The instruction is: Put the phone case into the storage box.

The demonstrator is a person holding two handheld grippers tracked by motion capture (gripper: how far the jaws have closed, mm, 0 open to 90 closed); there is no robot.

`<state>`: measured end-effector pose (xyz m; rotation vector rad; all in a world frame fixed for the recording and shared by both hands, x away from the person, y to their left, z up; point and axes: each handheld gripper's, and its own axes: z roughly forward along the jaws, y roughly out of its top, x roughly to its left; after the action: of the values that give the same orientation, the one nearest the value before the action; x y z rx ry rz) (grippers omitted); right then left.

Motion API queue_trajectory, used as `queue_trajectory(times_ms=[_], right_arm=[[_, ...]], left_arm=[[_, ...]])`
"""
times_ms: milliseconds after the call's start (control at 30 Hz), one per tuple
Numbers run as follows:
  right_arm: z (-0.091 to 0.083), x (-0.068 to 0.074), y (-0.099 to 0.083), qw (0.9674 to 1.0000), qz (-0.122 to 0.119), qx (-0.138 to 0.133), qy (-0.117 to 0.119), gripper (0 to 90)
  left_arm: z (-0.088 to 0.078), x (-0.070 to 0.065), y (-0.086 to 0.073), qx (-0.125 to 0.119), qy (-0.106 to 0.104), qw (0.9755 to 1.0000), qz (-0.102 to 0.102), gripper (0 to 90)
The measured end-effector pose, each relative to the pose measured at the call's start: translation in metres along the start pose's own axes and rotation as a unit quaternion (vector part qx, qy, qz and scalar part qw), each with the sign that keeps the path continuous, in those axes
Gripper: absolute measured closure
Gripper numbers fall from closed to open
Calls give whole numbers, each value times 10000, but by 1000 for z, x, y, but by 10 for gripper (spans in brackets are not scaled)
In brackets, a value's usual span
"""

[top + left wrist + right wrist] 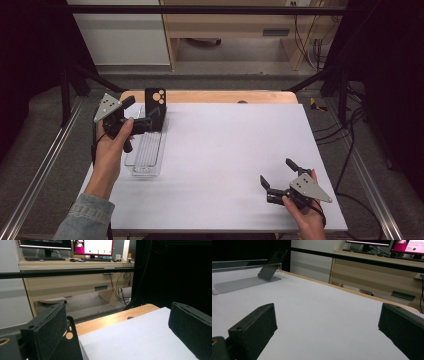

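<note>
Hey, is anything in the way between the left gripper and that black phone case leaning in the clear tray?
Nothing visible. The left gripper, fingers open, is right beside the black phone case, which leans against the far end of the clear tray. In the left gripper view the case sits just past one finger.

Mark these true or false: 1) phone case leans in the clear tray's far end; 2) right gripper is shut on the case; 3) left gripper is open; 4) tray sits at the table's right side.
1) True. The black phone case stands tilted against the far end of the clear tray.
2) False. The right gripper is open over bare white table, far from the case.
3) True. The left gripper shows its jaws wide apart in its own view, beside the case.
4) False. The tray lies at the left side, by the left gripper.
</note>
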<state>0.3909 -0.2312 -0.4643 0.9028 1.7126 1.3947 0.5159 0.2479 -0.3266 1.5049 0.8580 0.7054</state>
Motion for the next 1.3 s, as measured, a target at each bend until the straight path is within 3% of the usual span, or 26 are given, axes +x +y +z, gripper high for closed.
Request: queue_trajectory(times_ms=[667,1100,1300], right_arm=[[0,-1,0,10000,17,-9,-3,21],[-1,-1,0,10000,15,-16,-5,19],[-1,-1,0,10000,14,-19,-5,19]], left_arm=[[-9,-9,9,-155,-150,9997,107,11],[-18,-15,13,-174,-179,9989,406,7],[-23,-17,12,-208,-235,9986,416,7]])
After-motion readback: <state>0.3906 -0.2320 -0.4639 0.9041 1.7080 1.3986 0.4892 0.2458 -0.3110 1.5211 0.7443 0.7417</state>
